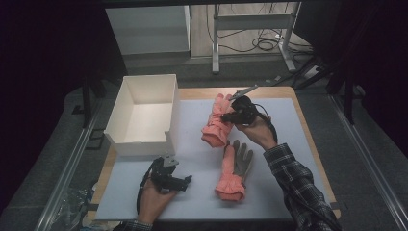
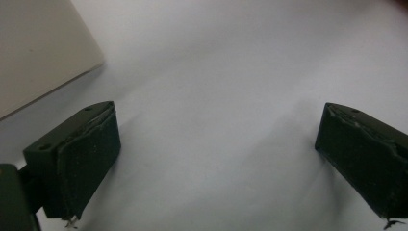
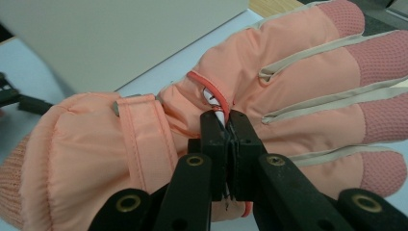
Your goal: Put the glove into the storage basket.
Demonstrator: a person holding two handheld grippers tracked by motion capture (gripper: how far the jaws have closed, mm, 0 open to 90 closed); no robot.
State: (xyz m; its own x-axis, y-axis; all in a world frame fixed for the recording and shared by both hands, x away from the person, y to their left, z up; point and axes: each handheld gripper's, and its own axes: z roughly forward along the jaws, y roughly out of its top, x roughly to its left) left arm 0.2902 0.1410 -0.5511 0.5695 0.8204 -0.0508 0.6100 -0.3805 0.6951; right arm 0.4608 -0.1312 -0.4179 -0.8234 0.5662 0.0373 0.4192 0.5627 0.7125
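While the right hand-held gripper [image 3: 226, 118] pinches just a thin fold of the glove [image 3: 144, 144], the hold is slim
Hanging at 1 o'clock above the tabletop [image 1: 192, 144], the glove may slip out before reaching the box [image 1: 144, 86]; the left hand-held gripper [image 2: 216, 144] rests spread, empty

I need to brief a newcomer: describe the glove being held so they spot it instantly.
Find the white open box on the table's left. Right of it, the pink glove hangs pinched in the right gripper. The other pink glove lies flat nearer the person, grey palm up.
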